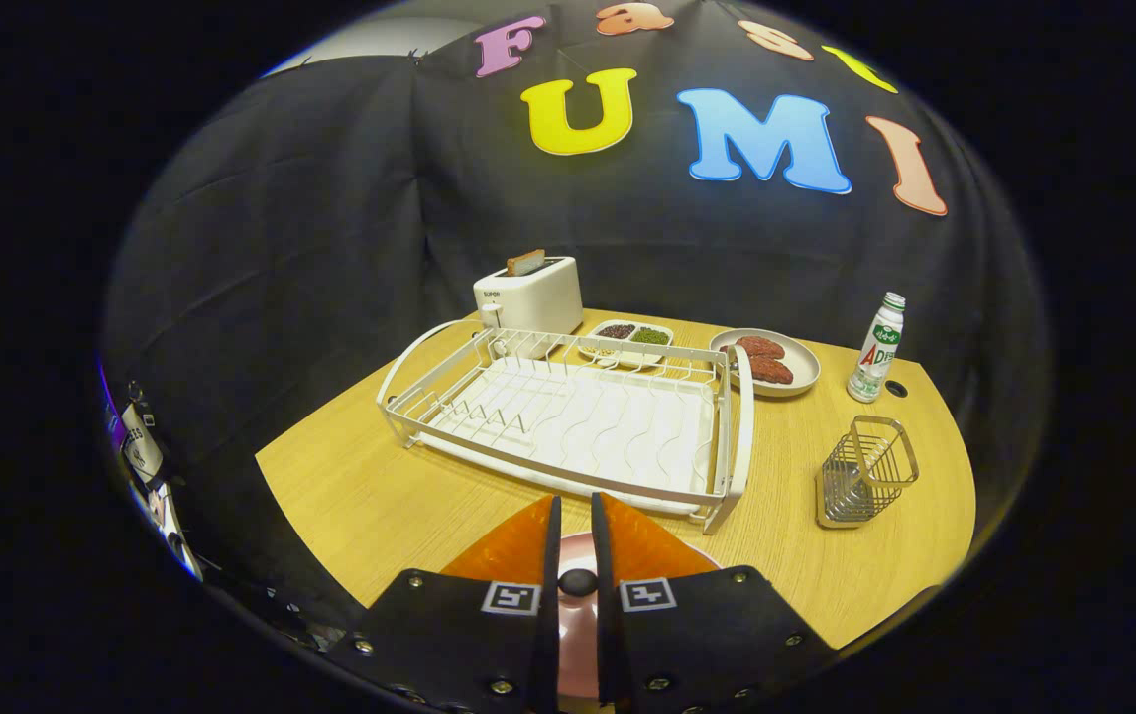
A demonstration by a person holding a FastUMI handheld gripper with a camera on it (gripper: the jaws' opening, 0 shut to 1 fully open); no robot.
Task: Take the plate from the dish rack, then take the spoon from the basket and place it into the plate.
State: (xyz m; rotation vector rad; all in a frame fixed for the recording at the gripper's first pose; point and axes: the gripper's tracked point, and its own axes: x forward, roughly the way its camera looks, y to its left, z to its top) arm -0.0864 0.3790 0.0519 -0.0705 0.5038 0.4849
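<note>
My gripper (576, 504) hangs over the near edge of the wooden table, its fingers nearly together. A small dark rounded piece, which looks like the end of the spoon (577, 581), is pinched between them further back; the rest of the spoon is hidden. Under the fingers lies a pink plate (578, 645), seen through the narrow gap. Just beyond the fingertips stands the white dish rack (568, 416) with nothing in its slots. The wire basket (865, 471) stands to the right of the rack and looks empty.
A white toaster (528, 295) with a slice of bread stands behind the rack. Beside it are a divided dish of beans (632, 339), a plate with red meat (771, 362) and a small bottle (876, 349). Bare tabletop (360, 486) lies left of the fingers.
</note>
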